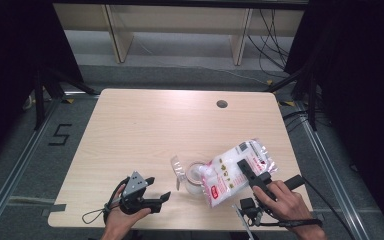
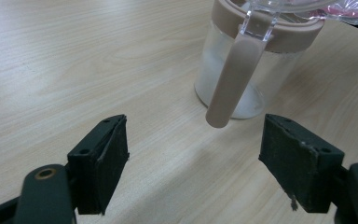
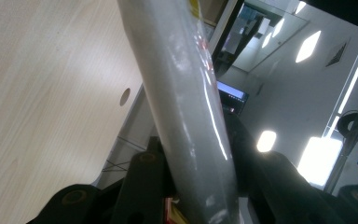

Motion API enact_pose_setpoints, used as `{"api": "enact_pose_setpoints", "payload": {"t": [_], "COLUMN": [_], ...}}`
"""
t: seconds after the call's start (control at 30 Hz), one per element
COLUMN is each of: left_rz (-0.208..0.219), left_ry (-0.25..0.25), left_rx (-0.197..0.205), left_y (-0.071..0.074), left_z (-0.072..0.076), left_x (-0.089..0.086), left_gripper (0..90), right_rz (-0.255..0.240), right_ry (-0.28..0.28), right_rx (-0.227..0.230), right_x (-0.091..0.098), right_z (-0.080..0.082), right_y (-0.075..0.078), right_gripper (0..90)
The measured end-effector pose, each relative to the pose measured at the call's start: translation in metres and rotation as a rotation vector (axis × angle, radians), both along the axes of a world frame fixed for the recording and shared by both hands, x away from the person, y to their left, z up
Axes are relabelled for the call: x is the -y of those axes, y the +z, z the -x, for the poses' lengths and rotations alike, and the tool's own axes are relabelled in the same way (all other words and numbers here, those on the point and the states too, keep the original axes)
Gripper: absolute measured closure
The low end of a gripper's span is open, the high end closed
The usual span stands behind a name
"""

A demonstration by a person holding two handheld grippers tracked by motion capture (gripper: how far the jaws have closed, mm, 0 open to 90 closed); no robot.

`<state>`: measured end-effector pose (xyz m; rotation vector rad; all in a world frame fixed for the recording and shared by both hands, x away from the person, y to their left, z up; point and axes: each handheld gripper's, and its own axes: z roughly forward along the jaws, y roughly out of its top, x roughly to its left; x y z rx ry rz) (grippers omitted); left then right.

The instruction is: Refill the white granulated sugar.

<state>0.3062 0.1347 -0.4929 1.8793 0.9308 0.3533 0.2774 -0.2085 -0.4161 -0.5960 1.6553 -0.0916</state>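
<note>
Pale wood covers the worktop (image 1: 145, 130), which stands on a grey floor between dark curtains, with a small round hole (image 1: 222, 104) near its far edge. At the near left corner, a hand holds the left tongs (image 1: 161, 199) low over the wood, pointing to the right toward the jar (image 1: 194, 177). Its jaws stand wide apart with nothing between them; in the left gripper view the left tongs (image 2: 193, 158) face the jar (image 2: 242, 70) closely but do not touch it. The jar is clear glass with some white content at the bottom, and it has a brown collar and a brown strap hanging down its side. Its clear lid (image 1: 178, 167) is flipped open to the left. Just right of the jar, the bag (image 1: 235, 170) of white content is tilted with its low end over the jar mouth. The right tongs (image 1: 245, 169) are clamped on this bag near its middle, held by a hand at the near right corner. In the right gripper view the bag (image 3: 186, 116) is pressed between the two jaws.
</note>
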Motion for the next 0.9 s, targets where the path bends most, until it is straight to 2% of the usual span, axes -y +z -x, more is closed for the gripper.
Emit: {"api": "enact_pose_setpoints", "payload": {"t": [0.9], "left_rz": [0.001], "left_ry": [0.000], "left_rx": [0.000], "left_y": [0.0001], "left_z": [0.0001], "left_x": [0.0000], "left_gripper": [22.9], "right_rz": [0.000], "right_ry": [0.006], "right_rx": [0.004], "right_x": [0.0002], "right_z": [-0.0002], "right_y": [0.0006], "right_gripper": [73.6]}}
